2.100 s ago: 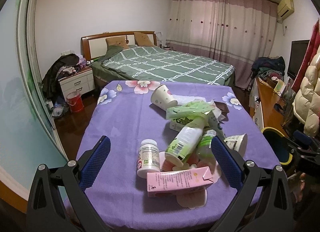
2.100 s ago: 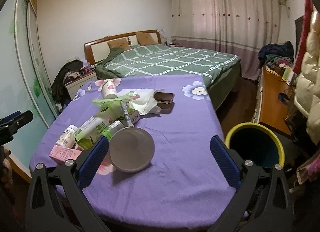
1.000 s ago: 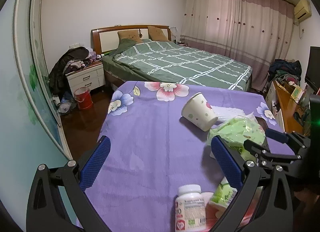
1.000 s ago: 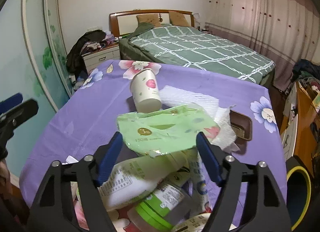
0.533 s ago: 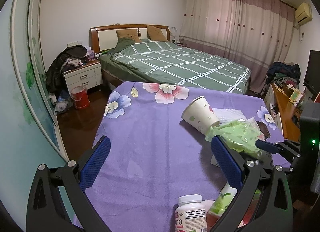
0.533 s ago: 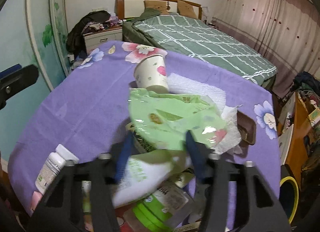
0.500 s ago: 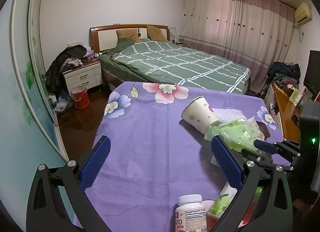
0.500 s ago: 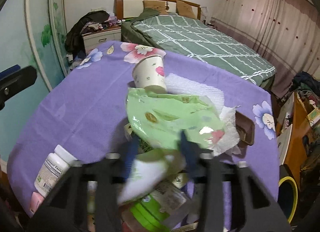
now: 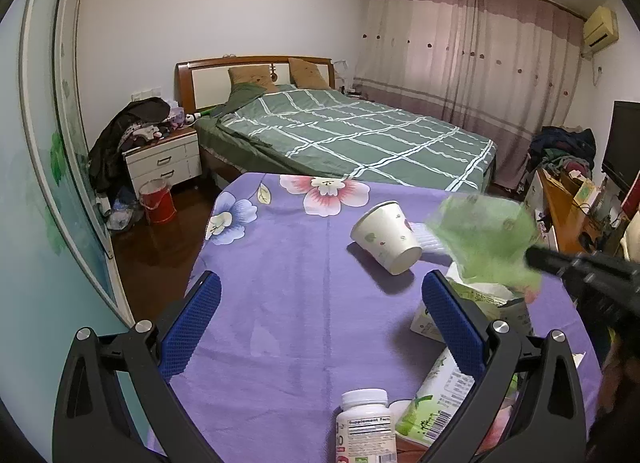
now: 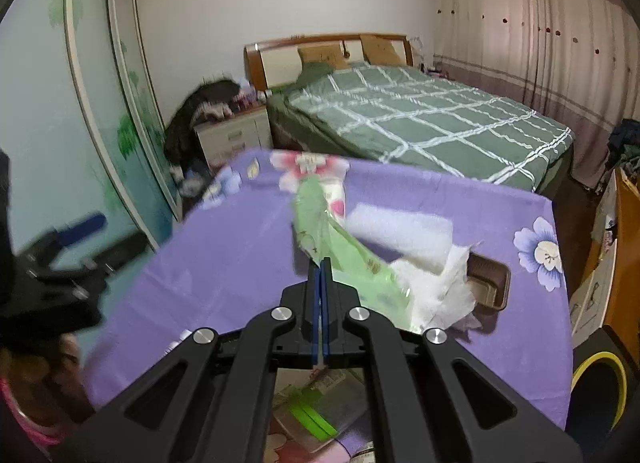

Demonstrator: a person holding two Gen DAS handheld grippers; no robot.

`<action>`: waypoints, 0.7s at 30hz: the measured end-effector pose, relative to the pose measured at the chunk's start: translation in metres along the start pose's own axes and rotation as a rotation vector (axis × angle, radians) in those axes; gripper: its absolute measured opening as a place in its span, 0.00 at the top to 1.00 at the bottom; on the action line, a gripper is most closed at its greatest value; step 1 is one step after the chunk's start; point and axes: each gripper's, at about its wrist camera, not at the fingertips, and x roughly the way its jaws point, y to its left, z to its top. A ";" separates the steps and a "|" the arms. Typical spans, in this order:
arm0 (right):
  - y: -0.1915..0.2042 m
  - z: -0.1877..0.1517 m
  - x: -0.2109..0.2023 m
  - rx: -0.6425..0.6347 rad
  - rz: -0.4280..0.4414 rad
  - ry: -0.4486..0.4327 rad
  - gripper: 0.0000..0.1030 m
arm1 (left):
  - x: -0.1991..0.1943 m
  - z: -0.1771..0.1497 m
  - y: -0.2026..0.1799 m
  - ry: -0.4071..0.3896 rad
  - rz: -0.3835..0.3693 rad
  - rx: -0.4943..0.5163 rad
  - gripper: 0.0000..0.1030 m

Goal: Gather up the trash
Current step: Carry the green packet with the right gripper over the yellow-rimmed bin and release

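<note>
Both pads of the right hand-held gripper tight on a green wrapper.

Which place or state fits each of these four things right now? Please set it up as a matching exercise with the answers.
Things:
1. green wrapper
2. paper cup
3. supplement bottle
4. left tool

States:
A. lying on its side on the purple cloth
B. jaws wide apart, nothing between them
C. pinched in the shut right tool, raised off the pile
D. standing upright at the near edge of the table

Pairs: 1-C, 2-A, 3-D, 4-B
</note>
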 end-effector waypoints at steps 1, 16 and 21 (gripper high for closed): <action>-0.004 0.003 -0.009 0.018 0.015 -0.022 0.99 | -0.001 0.000 -0.002 -0.001 -0.004 0.002 0.04; -0.080 0.000 -0.114 0.167 -0.091 -0.212 0.99 | -0.028 0.000 -0.035 -0.023 -0.054 0.050 0.03; -0.128 -0.025 -0.146 0.259 -0.193 -0.242 0.99 | -0.040 -0.002 -0.047 -0.030 -0.067 0.065 0.03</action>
